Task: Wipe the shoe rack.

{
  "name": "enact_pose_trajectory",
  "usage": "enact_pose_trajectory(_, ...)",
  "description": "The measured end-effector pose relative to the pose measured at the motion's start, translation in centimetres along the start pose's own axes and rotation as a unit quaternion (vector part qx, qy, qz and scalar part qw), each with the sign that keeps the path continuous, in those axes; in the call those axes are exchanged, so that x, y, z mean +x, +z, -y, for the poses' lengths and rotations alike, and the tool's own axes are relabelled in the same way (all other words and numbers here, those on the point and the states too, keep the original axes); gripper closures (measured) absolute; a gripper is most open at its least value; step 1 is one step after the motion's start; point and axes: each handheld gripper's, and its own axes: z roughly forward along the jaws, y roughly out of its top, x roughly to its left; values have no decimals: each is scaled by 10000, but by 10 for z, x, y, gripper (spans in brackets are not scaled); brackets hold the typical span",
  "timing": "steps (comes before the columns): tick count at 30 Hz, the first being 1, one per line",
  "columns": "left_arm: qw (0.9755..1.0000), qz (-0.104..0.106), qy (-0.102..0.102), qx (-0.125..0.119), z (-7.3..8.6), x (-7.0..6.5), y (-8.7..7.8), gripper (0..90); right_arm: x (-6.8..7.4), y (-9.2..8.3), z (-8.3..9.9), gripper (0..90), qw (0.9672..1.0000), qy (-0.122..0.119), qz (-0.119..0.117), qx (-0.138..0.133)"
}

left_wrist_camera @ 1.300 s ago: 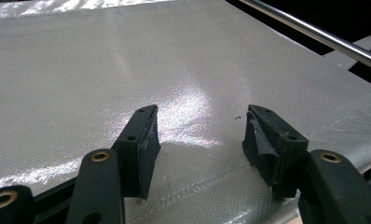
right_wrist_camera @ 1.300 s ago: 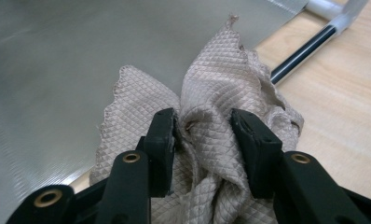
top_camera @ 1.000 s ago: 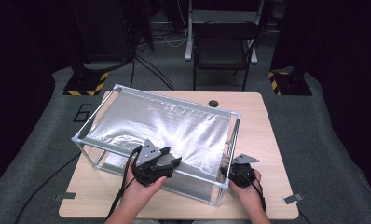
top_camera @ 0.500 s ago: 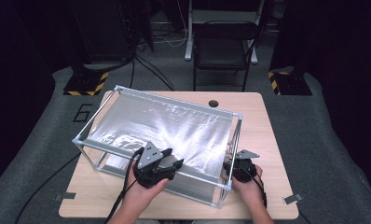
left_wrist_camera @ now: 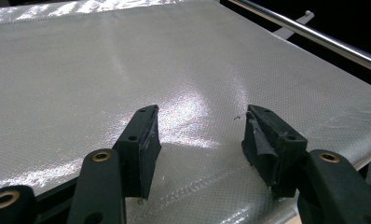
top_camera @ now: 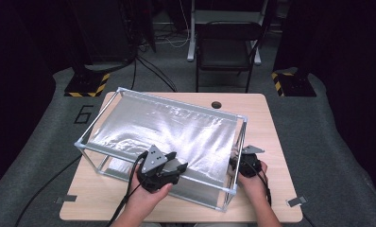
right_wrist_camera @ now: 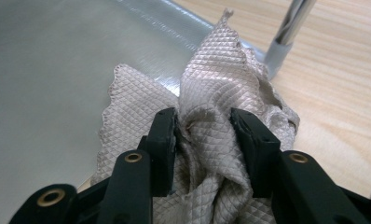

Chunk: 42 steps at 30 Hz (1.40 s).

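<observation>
1. Right gripper [right_wrist_camera: 202, 123] is clamped on a bunched beige quilted cloth [right_wrist_camera: 211, 84]; the jaws are partly closed, with fabric wadded between the pads.
2. The cloth sits at the near right corner of the metal frame [top_camera: 238, 156], beside its upright post [right_wrist_camera: 286, 37], and touches the edge of the silvery sheet [top_camera: 167, 127] stretched across the frame.
3. Change since a second ago: the right hand [top_camera: 252, 177] has slid a short way along the worktop [top_camera: 271, 123] toward that corner post. The grip looks the same and the cloth comes along with it.
4. Left gripper [left_wrist_camera: 200, 135] hasn't moved. Its jaws stand well apart with nothing between them, hovering over the sheet close to the near rail, pads just above the surface as far as I can tell.
5. Left hand [top_camera: 148, 198] rests at the frame's near edge, maybe steadying it; contact isn't clear.
6. My read: the cloth is being brought up to the sheet for wiping, and the wipe hasn't started properly yet, with the wad only at the rim.
7. Risk: the wad could snag on the post or rail as it goes over.
</observation>
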Motion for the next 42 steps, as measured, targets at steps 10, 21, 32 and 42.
enact_pose_trajectory(10,10000,52,-48,7,0,1,1,450,7,-9,8,601,10000,-43,-82,27)
enact_pose_trajectory(21,10000,29,-55,-25,-1,1,3,450,36,-40,41,592,9988,-230,-411,-123)
enact_pose_trajectory(32,10000,17,-37,-4,-1,2,3,451,46,-53,54,594,9975,-318,-610,-143)
enact_pose_trajectory(42,10000,8,-14,-8,-1,2,3,452,28,-31,31,605,9993,-198,-310,-64)
